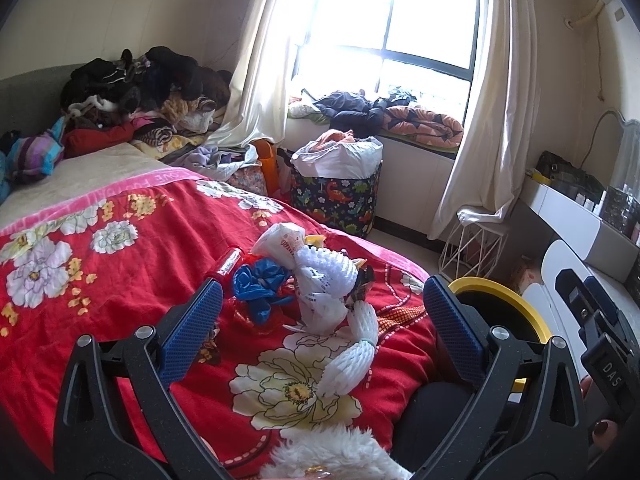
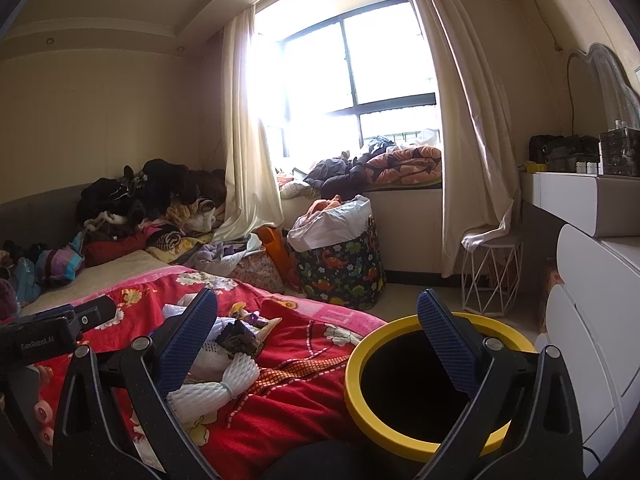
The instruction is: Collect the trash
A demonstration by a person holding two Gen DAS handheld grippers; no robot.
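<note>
A heap of trash lies on the red flowered blanket (image 1: 120, 280): white foam fruit netting (image 1: 352, 352), a crumpled blue plastic bag (image 1: 260, 284), a white printed bag (image 1: 284, 240) and a dark wrapper (image 1: 362, 284). My left gripper (image 1: 320, 312) hangs open over the heap, nothing between its blue pads. A black bin with a yellow rim (image 2: 400, 436) stands beside the bed, also seen in the left wrist view as the yellow rim (image 1: 500, 296). My right gripper (image 2: 316, 328) is open and empty, spanning the bed edge and the bin. The foam netting (image 2: 212, 392) and wrapper (image 2: 240, 340) lie by its left finger.
A dinosaur-print hamper (image 2: 344, 272) full of clothes stands on the floor near the window. Piled clothes (image 1: 140, 88) cover the bed's far end. A white wire stool (image 2: 492, 276) and a white dresser (image 2: 592, 280) line the right side. The other gripper's body (image 2: 52, 332) shows at left.
</note>
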